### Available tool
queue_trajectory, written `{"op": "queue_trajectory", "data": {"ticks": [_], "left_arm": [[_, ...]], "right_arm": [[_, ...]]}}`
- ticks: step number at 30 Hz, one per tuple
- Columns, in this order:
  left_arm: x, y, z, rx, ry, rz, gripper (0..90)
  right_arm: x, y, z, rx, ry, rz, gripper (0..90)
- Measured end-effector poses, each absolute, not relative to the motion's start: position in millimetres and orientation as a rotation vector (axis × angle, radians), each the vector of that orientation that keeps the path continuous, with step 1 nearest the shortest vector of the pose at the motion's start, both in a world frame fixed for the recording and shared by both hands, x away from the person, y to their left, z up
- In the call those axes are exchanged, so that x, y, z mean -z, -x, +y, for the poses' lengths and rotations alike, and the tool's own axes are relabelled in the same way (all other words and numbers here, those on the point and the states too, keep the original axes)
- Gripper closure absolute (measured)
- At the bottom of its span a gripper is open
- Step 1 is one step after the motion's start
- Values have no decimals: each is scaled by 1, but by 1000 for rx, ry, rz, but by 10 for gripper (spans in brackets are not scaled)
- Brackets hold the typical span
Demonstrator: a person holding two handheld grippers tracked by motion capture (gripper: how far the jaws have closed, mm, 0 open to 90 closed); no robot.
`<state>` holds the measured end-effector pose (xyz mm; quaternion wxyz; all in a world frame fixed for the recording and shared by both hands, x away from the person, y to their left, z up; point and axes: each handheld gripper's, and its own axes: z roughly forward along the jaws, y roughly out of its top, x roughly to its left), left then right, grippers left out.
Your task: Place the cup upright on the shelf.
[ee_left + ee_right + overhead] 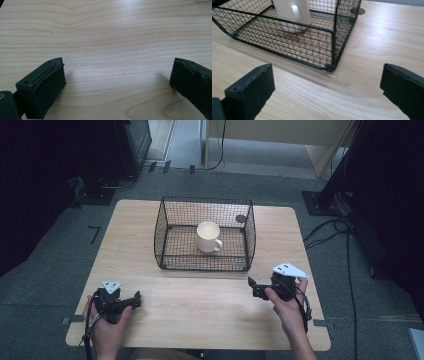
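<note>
A cream mug [208, 237] stands upright inside a black wire basket [165, 220] at the middle of the wooden table [205, 310]. My left gripper [134, 301] rests at the table's front left, held by a hand, jaws wide open over bare wood [117, 75]. My right gripper [254, 287] sits at the front right, just outside the basket's near right corner [329, 67], open with nothing between its jaws. In the right gripper view the mug [292, 15] shows through the mesh, its top cut off by the frame.
A small round dark disc [241, 218] lies flush in the tabletop behind the basket's right side. Cables [330, 230] trail on the grey floor to the right. Dark equipment stands [100, 185] flank the table's far corners.
</note>
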<state>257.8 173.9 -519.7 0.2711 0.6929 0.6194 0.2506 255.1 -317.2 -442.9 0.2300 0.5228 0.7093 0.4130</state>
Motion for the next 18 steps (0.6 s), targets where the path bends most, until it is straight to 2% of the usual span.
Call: {"op": "queue_trajectory", "data": {"ticks": [18], "left_arm": [[520, -258, 174, -675, -1866, 1668, 1]], "right_arm": [[471, -242, -352, -1060, -1536, 1915, 0]]}}
